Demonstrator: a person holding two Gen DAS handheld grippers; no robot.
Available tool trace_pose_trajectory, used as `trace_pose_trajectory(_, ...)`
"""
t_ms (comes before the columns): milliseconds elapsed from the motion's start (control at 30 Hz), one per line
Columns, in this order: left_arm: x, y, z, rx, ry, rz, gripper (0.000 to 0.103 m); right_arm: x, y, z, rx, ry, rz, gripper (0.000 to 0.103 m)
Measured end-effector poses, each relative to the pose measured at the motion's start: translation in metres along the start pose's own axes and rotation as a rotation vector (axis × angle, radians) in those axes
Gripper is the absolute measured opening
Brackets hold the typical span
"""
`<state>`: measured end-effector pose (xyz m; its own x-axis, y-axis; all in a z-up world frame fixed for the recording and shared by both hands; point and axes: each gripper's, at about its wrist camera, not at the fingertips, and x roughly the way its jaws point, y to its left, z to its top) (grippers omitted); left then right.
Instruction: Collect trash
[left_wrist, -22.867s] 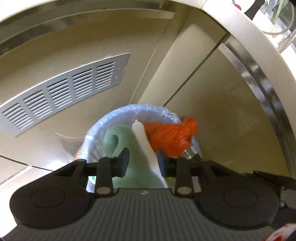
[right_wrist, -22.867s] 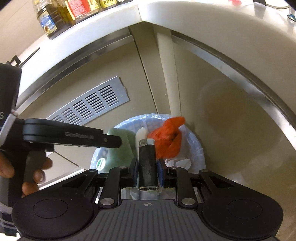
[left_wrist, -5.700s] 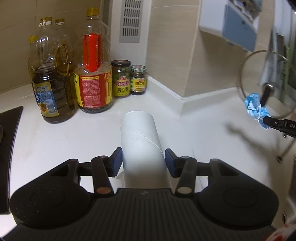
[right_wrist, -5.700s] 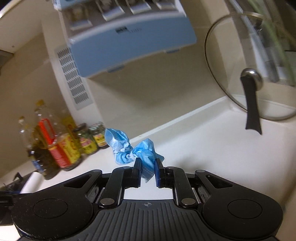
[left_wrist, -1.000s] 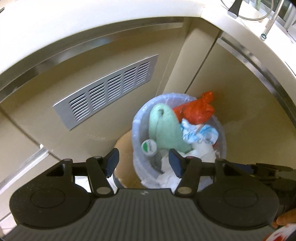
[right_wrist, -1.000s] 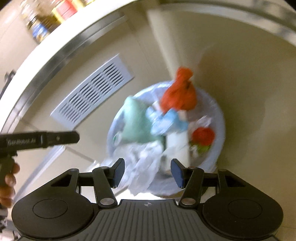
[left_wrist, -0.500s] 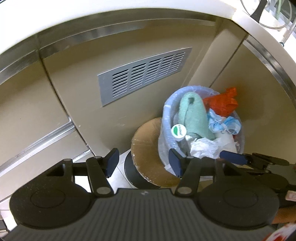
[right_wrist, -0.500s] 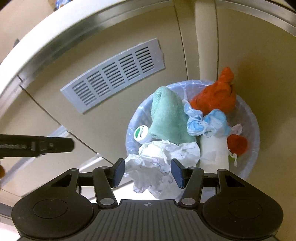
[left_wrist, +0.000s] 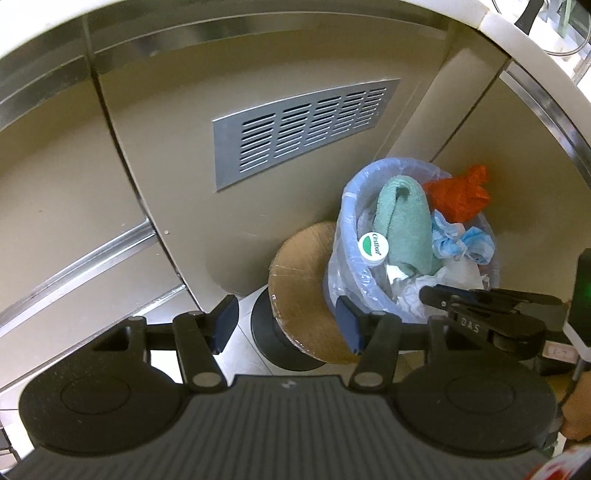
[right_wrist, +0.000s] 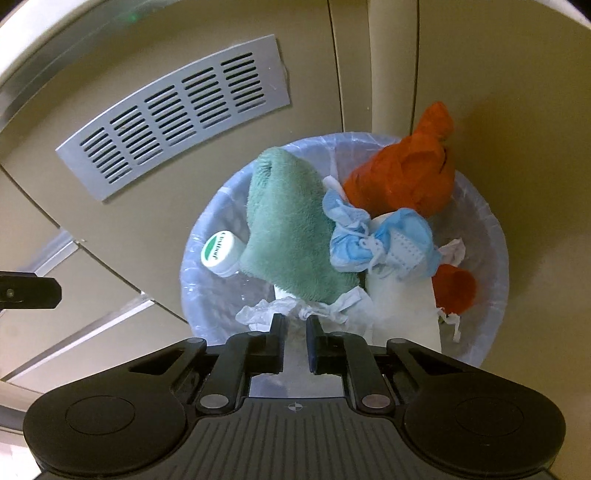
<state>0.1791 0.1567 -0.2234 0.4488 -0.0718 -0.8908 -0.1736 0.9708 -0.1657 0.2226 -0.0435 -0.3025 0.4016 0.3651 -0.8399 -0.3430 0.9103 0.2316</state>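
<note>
I am closing the right gripper (right_wrist: 295, 330) on white crumpled paper (right_wrist: 280, 308) at the bin's (right_wrist: 495, 236) near rim; bin nearly full. The left gripper (left_wrist: 288, 325) is hanging wide, empty, over the cardboard disc (left_wrist: 299, 288) left of it.

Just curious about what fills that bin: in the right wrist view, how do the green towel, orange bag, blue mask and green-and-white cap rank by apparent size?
1. green towel
2. orange bag, close behind it
3. blue mask
4. green-and-white cap
</note>
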Motion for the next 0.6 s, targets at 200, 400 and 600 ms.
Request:
trace_pose_trajectory(200, 0.011, -0.004, 0.001, -0.001, 0.008, -0.005, 0.054, 0.02, 0.001, 0.003, -0.012, 0.044, -0.01, 0.012)
trace_pose_trajectory(400, 0.014, -0.005, 0.006, 0.0, 0.006, -0.009, 0.054, 0.018, 0.0, 0.003, -0.004, 0.038, 0.008, 0.012)
trace_pose_trajectory(600, 0.01, -0.01, 0.01, 0.02, -0.005, -0.021, 0.053, -0.01, 0.001, 0.007, 0.052, -0.003, 0.037, 0.038)
